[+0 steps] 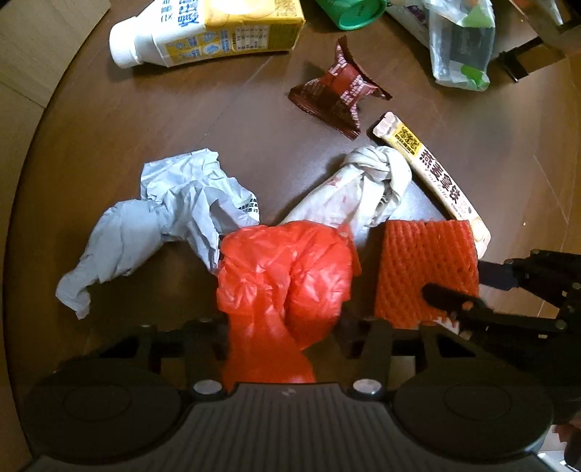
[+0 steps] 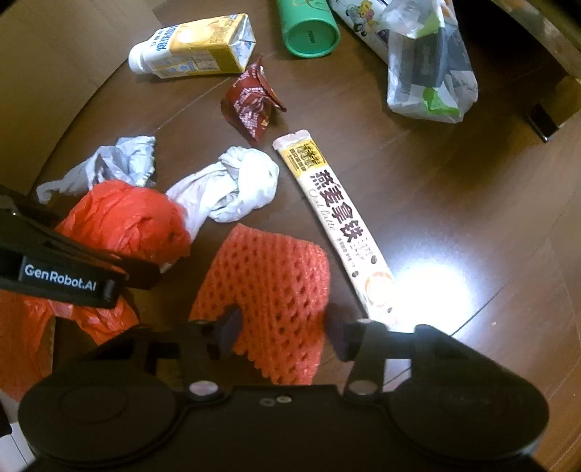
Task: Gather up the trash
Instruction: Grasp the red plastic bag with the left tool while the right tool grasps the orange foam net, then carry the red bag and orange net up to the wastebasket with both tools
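My left gripper [image 1: 287, 334] is shut on a red plastic bag [image 1: 287, 276], which bulges up between its fingers; the bag also shows in the right wrist view [image 2: 123, 214]. My right gripper [image 2: 281, 332] is shut on an orange foam fruit net [image 2: 268, 276] that lies on the brown table [image 2: 454, 203]; the net shows in the left wrist view [image 1: 425, 268] with the right gripper [image 1: 457, 308] on it. Around them lie a crumpled grey paper [image 1: 159, 221], a knotted white cloth [image 1: 363, 185], a long oat latte sachet [image 2: 337, 225] and a dark red wrapper [image 2: 250, 105].
At the back lie a yellow and white milk carton [image 2: 192, 47], a green cup on its side [image 2: 308, 29] and a clear plastic bag with packets [image 2: 428, 69]. The table's curved edge runs along the left [image 1: 43, 119].
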Motion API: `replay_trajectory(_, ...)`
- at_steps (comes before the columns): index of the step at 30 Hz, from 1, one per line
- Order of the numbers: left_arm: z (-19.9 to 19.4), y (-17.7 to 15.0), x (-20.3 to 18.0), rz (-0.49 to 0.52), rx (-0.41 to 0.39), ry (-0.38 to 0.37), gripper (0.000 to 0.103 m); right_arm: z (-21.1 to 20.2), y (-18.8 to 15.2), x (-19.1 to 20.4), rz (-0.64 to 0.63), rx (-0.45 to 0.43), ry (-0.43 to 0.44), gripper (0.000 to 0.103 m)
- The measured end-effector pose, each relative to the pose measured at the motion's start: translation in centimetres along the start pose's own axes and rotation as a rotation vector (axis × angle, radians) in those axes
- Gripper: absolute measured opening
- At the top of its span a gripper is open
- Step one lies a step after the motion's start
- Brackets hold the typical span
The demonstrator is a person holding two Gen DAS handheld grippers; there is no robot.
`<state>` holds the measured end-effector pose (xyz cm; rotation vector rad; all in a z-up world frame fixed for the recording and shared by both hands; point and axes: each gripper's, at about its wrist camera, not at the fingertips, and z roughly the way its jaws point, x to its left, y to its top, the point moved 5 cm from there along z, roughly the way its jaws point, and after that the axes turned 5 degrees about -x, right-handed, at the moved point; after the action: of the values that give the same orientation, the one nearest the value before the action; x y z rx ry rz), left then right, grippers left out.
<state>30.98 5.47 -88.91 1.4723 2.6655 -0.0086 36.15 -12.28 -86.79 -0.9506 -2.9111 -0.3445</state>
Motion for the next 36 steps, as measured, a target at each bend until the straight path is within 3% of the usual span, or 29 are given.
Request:
replay_trajectory(2,-0.4,0.0,-0.3,0.007,0.006,0.017,0.04,-0.2,0.0,-0.2,0.008,0.009,-0.017,0.015)
replay_trajectory(3,-0.6,0.0,-0.4,0.005,0.013,0.023,0.04,-0.5,-0.1,-0.3,0.012,0.011,-0.022,0.011)
replay_trajectory(7,-3.2,-0.4,-1.2,0.013,0.025,0.034,0.039,-3.2,-0.1,-0.3,0.044,0.005,-0.039,0.009)
replay_trajectory(11,-8.1,-0.7,-2.2,0.017,0.02,0.021,0.038,-8.5,-0.1,-0.4,0.093,-0.015,-0.037,0.009)
replay_trajectory(17,-19.3,0.5,-3.8,0.049,-0.035,-0.007,0.039,-19.3,1.4,0.4,0.156,-0.108,-0.044,0.009)
replay_trajectory(30,-47.1,6.8,-7.9,0.169,-0.257,-0.062,0.039,-46.2,9.5,1.6,0.253,-0.384,-0.089,0.009)
replay_trajectory(36,-56.6,9.0,-9.8,0.199,-0.342,-0.086,0.039,-54.9,12.3,1.9,0.276,-0.479,-0.119,0.009)
